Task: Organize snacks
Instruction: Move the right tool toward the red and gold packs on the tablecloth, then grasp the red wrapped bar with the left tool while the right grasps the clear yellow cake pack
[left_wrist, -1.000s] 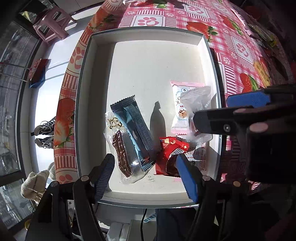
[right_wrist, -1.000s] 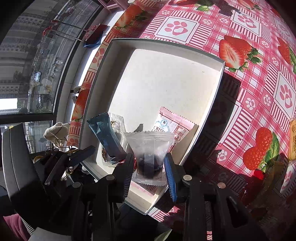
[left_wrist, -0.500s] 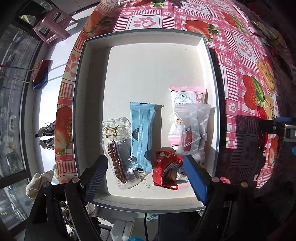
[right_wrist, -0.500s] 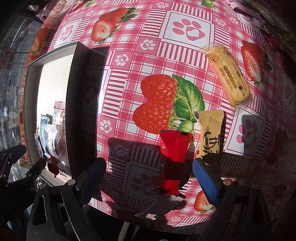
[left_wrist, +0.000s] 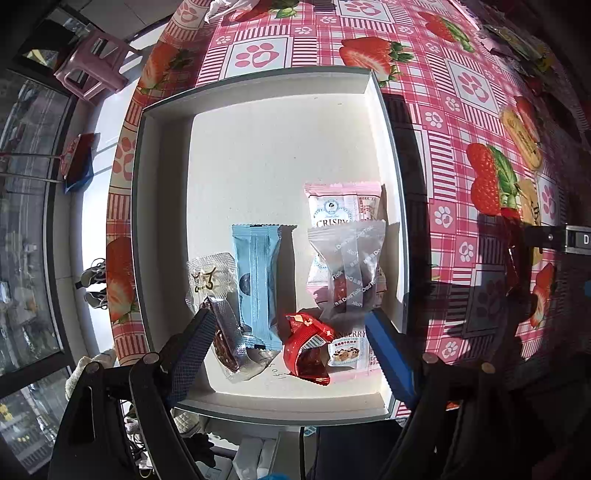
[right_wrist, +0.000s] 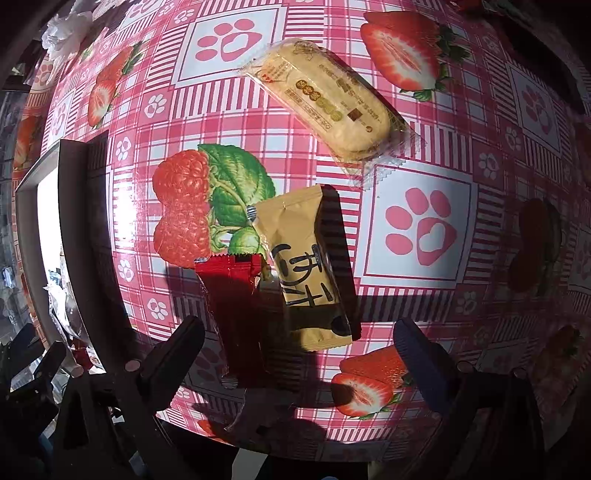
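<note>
Five snacks in the white tray (left_wrist: 258, 110) are seen only past the left gripper (left_wrist: 291, 350), fingers apart. A red packet (right_wrist: 236, 314) and gold packet (right_wrist: 303, 266) are seen past the right gripper (right_wrist: 299, 350), fingers apart.

One white tray (left_wrist: 162, 229) holds five packets: a clear one (left_wrist: 216, 295) with a dark stick, a light blue bar (left_wrist: 256, 280), a red wrapper (left_wrist: 306, 347), a pink packet (left_wrist: 343, 203) and a frosted pouch (left_wrist: 351, 269) lying on it. Out on the surface (right_wrist: 424, 229) three lie loose: a red one (right_wrist: 236, 314), a tan one (right_wrist: 303, 266), a yellow biscuit pack (right_wrist: 328, 99). Farther items, perhaps more snacks, are too dim to count.
</note>
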